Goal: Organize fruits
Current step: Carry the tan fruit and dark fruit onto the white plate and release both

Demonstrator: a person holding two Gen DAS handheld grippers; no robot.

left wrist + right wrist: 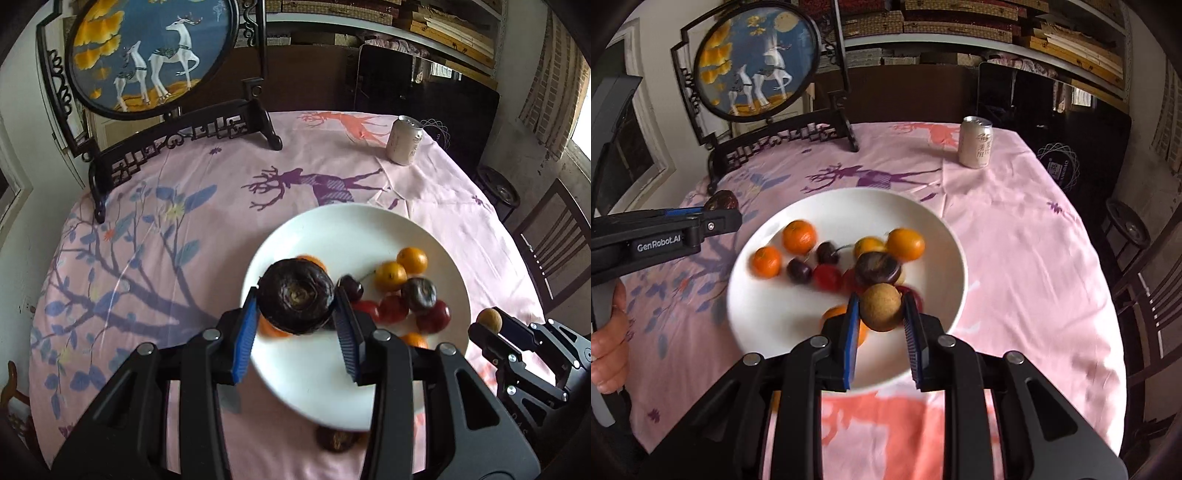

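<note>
My left gripper (295, 295) is shut on a dark purple-brown round fruit (295, 310), held above the near left part of the white plate (332, 229). The plate carries oranges (412, 260), cherries (351, 287), red fruits (395, 308) and another dark fruit (419, 293). My right gripper (881, 299) is shut on a tan round fruit (881, 312) above the plate's near side (849, 206). In the right wrist view the left gripper (720, 208) comes in from the left with its dark fruit (722, 199). The left wrist view has the right gripper (491, 326) at the right edge.
A dark fruit (336, 439) lies on the pink cloth by the plate's near rim. A drink can (975, 142) stands at the far right of the table. A framed deer screen (147, 55) on a black stand occupies the far left. A person's hand (609, 332) shows at left.
</note>
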